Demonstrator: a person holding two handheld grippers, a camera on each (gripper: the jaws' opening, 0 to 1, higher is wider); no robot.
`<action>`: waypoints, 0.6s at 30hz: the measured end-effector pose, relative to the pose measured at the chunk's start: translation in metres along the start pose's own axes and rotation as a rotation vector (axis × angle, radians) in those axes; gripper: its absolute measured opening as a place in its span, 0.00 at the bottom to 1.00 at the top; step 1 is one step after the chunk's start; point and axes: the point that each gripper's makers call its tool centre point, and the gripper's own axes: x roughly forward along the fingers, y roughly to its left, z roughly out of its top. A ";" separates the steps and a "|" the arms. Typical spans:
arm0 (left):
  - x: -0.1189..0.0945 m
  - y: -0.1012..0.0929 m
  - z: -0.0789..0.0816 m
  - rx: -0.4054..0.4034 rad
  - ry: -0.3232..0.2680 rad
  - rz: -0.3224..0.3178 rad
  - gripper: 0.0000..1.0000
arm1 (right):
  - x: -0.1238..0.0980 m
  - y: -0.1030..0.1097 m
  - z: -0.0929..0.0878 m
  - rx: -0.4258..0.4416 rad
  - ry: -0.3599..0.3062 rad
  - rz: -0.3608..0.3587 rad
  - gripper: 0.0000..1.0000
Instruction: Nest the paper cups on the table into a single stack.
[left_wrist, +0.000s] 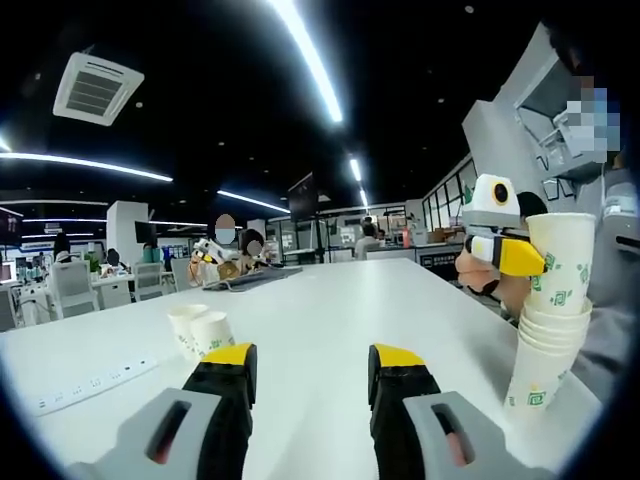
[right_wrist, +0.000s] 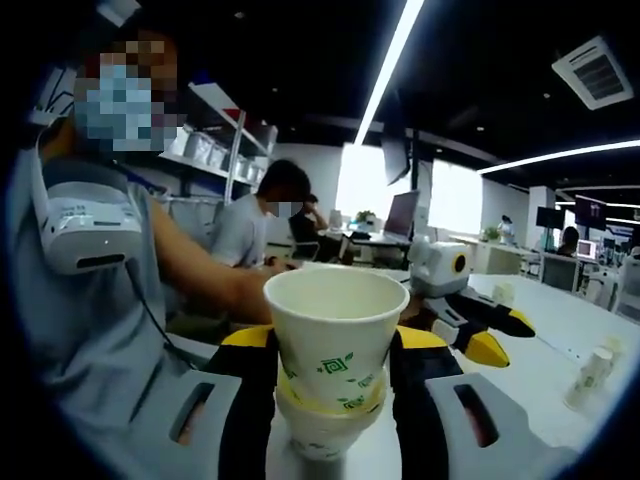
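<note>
On the white table (left_wrist: 330, 300) stands a stack of white paper cups with green marks (left_wrist: 540, 375). Its top cup (left_wrist: 565, 290) sits part way into the stack, and my right gripper (left_wrist: 540, 262) is shut on it. In the right gripper view that cup (right_wrist: 330, 335) is clamped between my right gripper's (right_wrist: 335, 345) yellow-tipped jaws, with the stack (right_wrist: 320, 430) beneath. Two loose cups (left_wrist: 200, 330) stand side by side at the left, a little ahead of my left gripper (left_wrist: 315, 358), which is open and holds nothing. My left gripper (right_wrist: 505, 337) also shows at the right, beside small cups (right_wrist: 590, 375).
A white power strip (left_wrist: 90, 385) lies on the table near the left front. A person in grey (right_wrist: 110, 280) sits close behind the stack. Seated people, desks and monitors (left_wrist: 300, 195) fill the room beyond the table's far edge.
</note>
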 end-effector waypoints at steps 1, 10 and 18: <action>0.000 0.001 0.000 0.000 0.000 0.000 0.48 | 0.000 0.000 0.000 0.001 -0.001 0.002 0.47; 0.001 -0.006 0.002 -0.001 -0.005 0.000 0.48 | 0.000 -0.004 0.004 0.004 -0.013 -0.019 0.71; 0.005 -0.016 0.004 0.001 -0.006 0.001 0.48 | -0.001 -0.003 0.003 -0.003 -0.011 -0.021 0.69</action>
